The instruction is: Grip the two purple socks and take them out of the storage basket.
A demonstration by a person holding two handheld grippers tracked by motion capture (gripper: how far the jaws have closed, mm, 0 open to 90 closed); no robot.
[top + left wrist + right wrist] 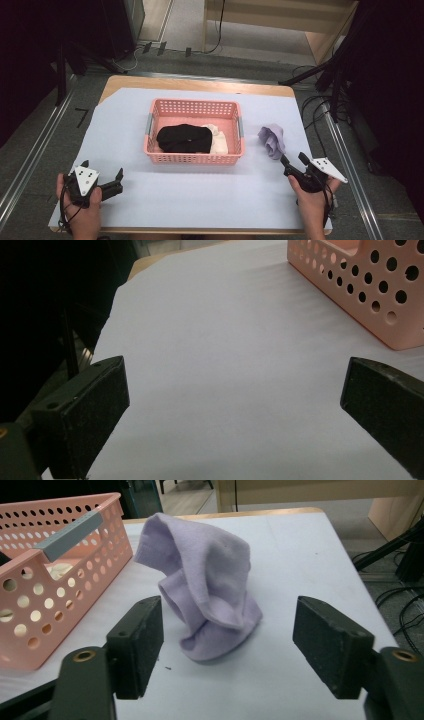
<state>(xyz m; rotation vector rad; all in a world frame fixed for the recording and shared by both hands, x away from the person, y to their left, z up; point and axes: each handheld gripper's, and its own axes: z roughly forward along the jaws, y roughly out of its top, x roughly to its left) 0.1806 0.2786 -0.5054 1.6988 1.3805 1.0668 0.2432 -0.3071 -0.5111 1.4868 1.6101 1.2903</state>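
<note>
My left hand-held gripper: jaws spread wide with nothing between them, held low over the pale sheet on the worktop.
My right hand-held gripper: jaws also wide apart, gripping nothing, tips aimed at the lilac sock.
Lilac sock: crumpled in a heap on the sheet just ahead of my right hand-held gripper; in the right gripper view it sits just beyond the jaws, centred on the gap between them, touching neither.
Pink basket: perforated plastic, ahead of and between my two hand-held grippers, just beside the sock.
Inside the basket: a black garment and a cream one against it.
</note>
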